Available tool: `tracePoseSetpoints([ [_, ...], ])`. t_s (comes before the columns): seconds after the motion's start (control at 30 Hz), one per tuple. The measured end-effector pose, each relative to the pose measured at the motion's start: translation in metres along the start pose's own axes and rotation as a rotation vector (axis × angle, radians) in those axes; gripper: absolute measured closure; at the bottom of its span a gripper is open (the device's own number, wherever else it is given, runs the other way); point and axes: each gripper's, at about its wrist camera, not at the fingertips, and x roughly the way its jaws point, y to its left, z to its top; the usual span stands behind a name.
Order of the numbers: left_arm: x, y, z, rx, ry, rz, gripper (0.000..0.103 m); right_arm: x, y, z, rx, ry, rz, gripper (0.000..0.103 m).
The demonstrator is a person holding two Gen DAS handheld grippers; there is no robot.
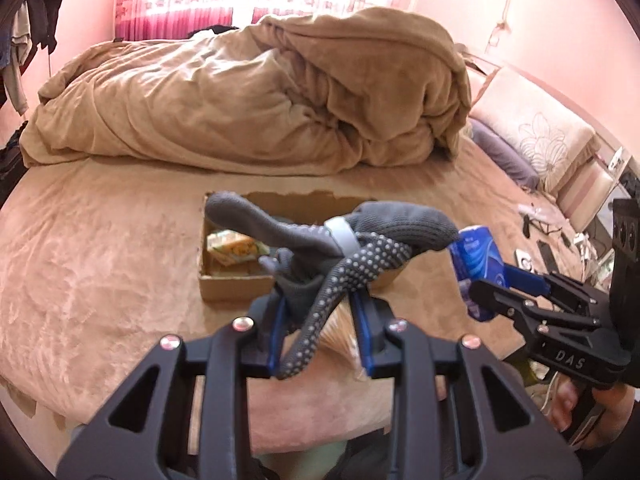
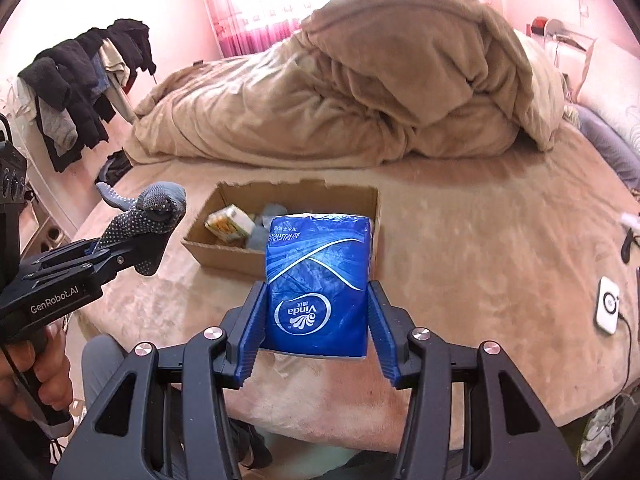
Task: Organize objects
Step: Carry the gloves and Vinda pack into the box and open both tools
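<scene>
A pair of grey dotted work gloves (image 1: 340, 248) hangs bunched above the bed, with my left gripper (image 1: 320, 312) shut on the bundle; in the right wrist view the gloves (image 2: 152, 216) show at the left. A blue Vinda tissue pack (image 2: 320, 284) is clamped between the blue pads of my right gripper (image 2: 318, 328), and it shows again as a blue pack (image 1: 476, 256) at the right of the left wrist view. Beyond both lies an open cardboard box (image 2: 224, 256) on the bed, with a yellow-green carton (image 2: 230, 222) inside.
A heaped tan duvet (image 1: 248, 92) fills the far half of the bed. Pillows (image 1: 532, 136) line the right edge. A white device with a cable (image 2: 608, 310) lies at the right. Dark clothes (image 2: 80, 92) hang on a rack at the left.
</scene>
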Motion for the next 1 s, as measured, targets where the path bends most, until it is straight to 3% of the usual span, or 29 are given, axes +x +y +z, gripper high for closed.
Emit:
tracePoseSetpoints([
  [0.27,-0.021,0.006,0.035,0.008,-0.053,0.002,0.073,-0.015,0.007,0.031,-0.015,-0.051,0.001,0.051],
  [0.5,-0.011,0.012,0.060,0.009,-0.083,0.007,0.072,-0.002,0.007,0.051,-0.028,-0.073,0.003,0.051],
  [1.0,0.102,0.026,0.064,-0.023,0.031,0.052,0.072,0.082,-0.021,0.066,0.008,0.004,0.005,0.051],
])
